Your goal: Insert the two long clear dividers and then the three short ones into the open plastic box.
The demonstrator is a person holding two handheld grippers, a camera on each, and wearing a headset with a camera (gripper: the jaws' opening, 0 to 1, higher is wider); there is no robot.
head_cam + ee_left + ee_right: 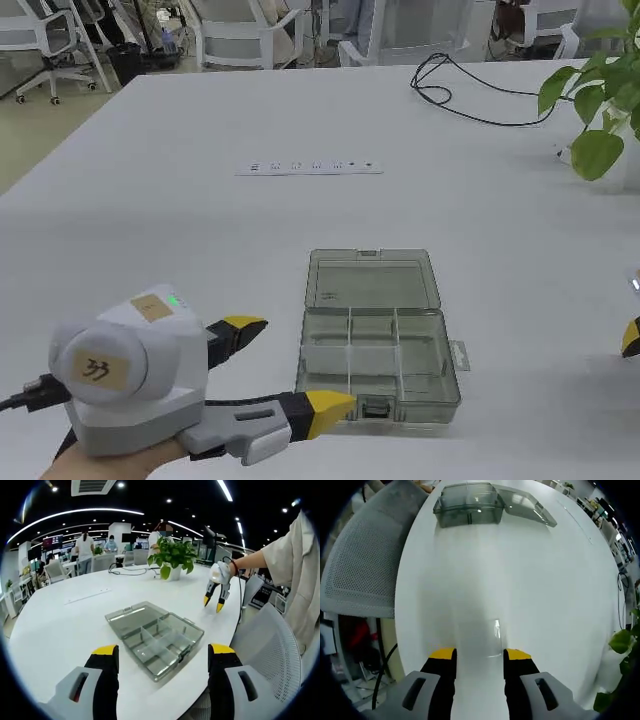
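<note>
The smoky clear plastic box (430,395) lies open near the table's front edge, its lid (372,280) folded back flat. Clear dividers (350,350) stand inside and split it into several compartments. My left gripper (290,365) hovers open just left of the box's front corner, and the box (152,637) sits ahead between its yellow tips. My right gripper (216,600) is open, off to the box's right near the table edge. In the right gripper view a small clear divider (495,639) lies on the table just ahead of the gripper (480,655), with the box (470,505) far beyond.
A white power strip (310,167) lies mid-table, a black cable (450,90) loops at the back, and a potted plant (600,110) stands at the right. A mesh chair (365,555) sits at the table edge by my right gripper. Office chairs line the far side.
</note>
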